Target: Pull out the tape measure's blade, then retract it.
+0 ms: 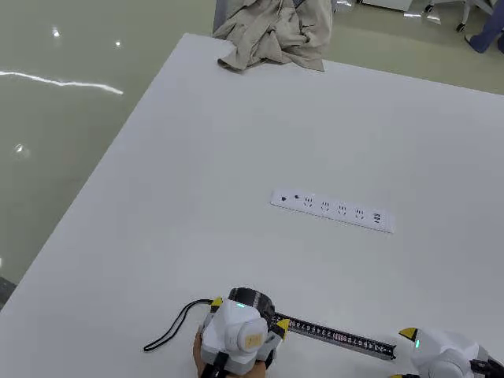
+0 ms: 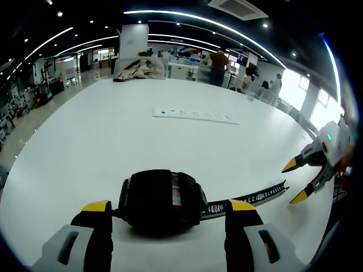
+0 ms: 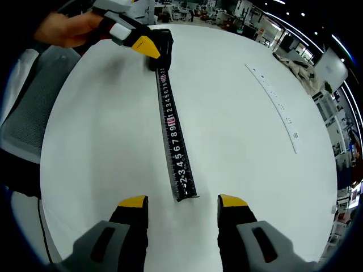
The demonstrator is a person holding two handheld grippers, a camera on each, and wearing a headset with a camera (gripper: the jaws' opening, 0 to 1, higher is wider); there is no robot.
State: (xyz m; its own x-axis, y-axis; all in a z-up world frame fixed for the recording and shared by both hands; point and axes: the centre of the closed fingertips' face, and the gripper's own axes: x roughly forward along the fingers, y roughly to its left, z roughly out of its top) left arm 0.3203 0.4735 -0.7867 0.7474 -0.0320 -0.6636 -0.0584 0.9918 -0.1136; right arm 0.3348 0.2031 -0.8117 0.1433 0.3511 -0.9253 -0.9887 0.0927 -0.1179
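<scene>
My main worry is recoil. The blade (image 3: 174,141) lies drawn out flat on the white table (image 1: 236,157), and the right gripper (image 3: 182,203) has its jaws spread wide. The blade's end hook sits just ahead of them, between the 2 tips and touched by neither, so nothing on that side checks it. If the spring takes over (I can't see whether a lock is set), the blade could whip back into the tape measure (image 2: 161,198) and kick the case sideways, or the hook could skid and twist the blade. The second risk is the case itself: the left gripper (image 2: 169,207) has 1 jaw close on each side of it, but I cannot tell whether they truly pinch it, and a loose hold would let it shift. The case rests near the table's near edge, its black lanyard (image 1: 169,327) trailing left, well apart from the power strip (image 1: 331,211). The left gripper, held in a hand (image 3: 68,28), lies low and points away across the table, while the right aims straight along the blade toward the case.
</scene>
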